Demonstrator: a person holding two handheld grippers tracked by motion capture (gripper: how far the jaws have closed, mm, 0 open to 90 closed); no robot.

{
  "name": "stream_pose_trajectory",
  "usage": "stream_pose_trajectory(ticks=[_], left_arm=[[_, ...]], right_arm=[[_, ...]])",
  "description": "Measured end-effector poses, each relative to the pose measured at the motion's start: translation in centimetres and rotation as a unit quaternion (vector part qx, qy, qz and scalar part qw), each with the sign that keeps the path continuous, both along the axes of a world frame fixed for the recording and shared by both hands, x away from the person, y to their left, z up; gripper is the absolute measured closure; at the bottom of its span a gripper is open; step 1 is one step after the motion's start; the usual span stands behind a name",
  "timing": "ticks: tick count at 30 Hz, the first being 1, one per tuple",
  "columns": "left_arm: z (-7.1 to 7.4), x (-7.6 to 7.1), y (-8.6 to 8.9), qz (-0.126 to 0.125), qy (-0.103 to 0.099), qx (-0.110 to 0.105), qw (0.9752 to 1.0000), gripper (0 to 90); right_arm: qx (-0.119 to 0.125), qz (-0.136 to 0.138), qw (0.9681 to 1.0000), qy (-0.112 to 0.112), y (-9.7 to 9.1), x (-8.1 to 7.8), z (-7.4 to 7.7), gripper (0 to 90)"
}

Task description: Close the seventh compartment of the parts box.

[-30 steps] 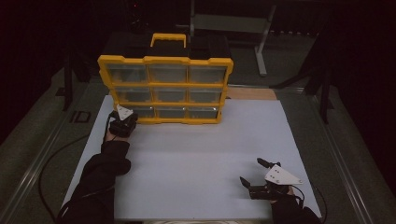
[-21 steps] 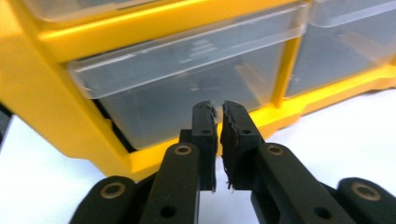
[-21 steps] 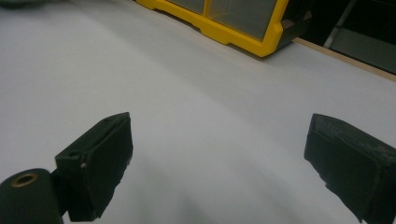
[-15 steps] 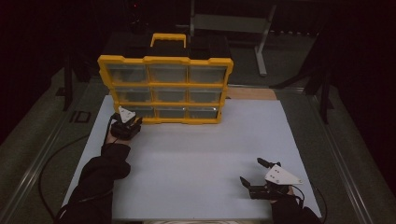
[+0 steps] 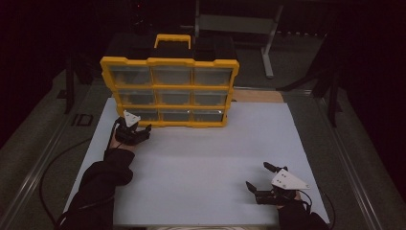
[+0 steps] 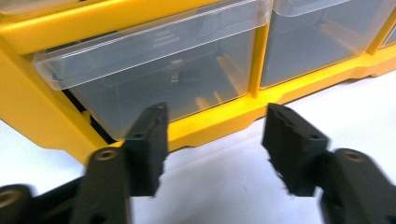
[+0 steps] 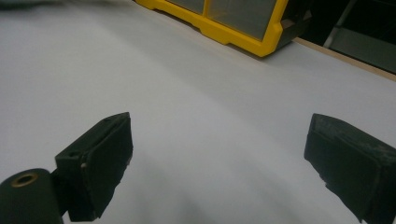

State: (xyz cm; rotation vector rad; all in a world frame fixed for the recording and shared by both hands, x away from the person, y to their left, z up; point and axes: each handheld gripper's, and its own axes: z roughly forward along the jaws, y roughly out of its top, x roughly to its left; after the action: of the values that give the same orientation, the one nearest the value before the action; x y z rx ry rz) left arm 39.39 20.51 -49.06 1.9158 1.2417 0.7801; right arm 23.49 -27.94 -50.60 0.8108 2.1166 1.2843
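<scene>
A yellow organizer [image 5: 170,62] with clear drawers and a black handle stands upright at the back of the white table sheet [image 5: 206,153]. My left gripper [image 5: 135,127] is open, right in front of its bottom-left drawer [image 5: 143,114]. In the left gripper view the open left gripper [image 6: 215,112] faces that clear drawer [image 6: 163,70], which holds a small dark part [image 6: 187,75]. My right gripper [image 5: 256,174] rests open near the front right of the sheet. In the right gripper view, the open right gripper [image 7: 220,120] holds nothing, and the organizer's corner [image 7: 233,37] is far off.
A strip of wooden tabletop [image 5: 258,96] shows behind the sheet at the right. A grey metal stand [image 5: 239,24] is behind the organizer. A black cable [image 5: 52,167] trails off the left edge. The surroundings are dark.
My left gripper has edged slightly right along the organizer's bottom-left drawer. The right gripper has stayed put.
</scene>
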Motion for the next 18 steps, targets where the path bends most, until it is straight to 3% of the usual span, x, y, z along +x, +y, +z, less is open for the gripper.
stream_pose_trajectory(ticks=[4, 9, 13, 18], left_arm=[[-0.05, -0.05, -0.21, -0.005, 0.007, 0.005, 0.9999, 31.9], [-0.24, -0.01, -0.53, -0.015, 0.026, 0.008, 0.9995, 13.7], [-0.23, 0.08, -0.58, -0.025, 0.039, -0.005, 0.9989, 1.1], [-0.01, 0.05, -0.68, -0.034, 0.043, -0.015, 0.9984, 0.0]], right_arm=[[-0.001, 0.000, 1.0000, 0.000, 0.04, -0.01, 0.00, 8.3], [-0.001, -0.001, 1.0000, 0.000, 0.01, -0.03, 0.01, 8.3], [-0.001, -0.001, 1.0000, 0.000, -0.04, -0.01, -0.02, 8.3], [0.000, -0.001, 1.0000, 0.000, -0.11, -0.02, -0.02, 8.3]])
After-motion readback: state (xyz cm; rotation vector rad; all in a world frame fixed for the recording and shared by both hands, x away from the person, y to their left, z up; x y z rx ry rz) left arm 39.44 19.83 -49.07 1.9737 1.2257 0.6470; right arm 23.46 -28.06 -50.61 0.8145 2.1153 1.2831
